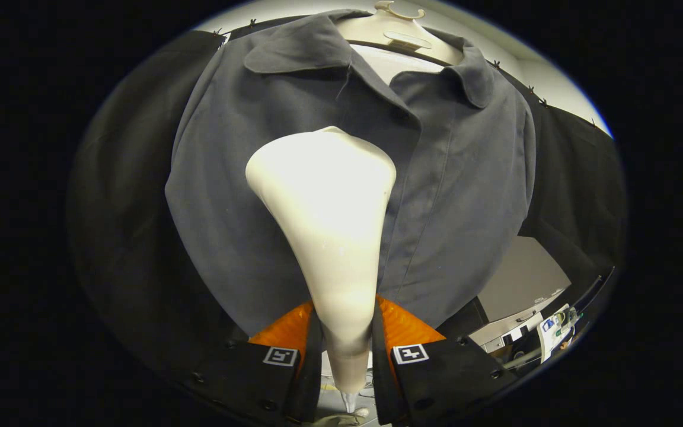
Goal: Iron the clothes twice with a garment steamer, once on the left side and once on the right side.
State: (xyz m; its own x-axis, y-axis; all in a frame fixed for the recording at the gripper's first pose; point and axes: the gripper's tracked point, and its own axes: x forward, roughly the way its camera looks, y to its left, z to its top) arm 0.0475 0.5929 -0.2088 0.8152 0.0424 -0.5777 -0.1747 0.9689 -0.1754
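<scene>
1. Holding the garment steamer (325, 237) tight, the gripper (346, 350) has one finger pressed on each side of the steamer's thin handle, so the claw is clenched on it
2. From the gripper view, the steamer's wide white head points up and sits in front of the grey shirt (454, 196), near the middle of the chest, a bit to one side of the button line. I cannot tell if the head is touching the cloth or is just off it
3. The shirt hangs on a pale hanger (404, 29) with its collar at the top, and the black booth wall (122, 207) is behind it
4. I think the step in hand is a pass over one side of the shirt. Which pass it is, I cannot tell
5. The next move needs a slow, steady slide along the cloth, with the head kept flat and close to the shirt. Then the other side needs the same
</scene>
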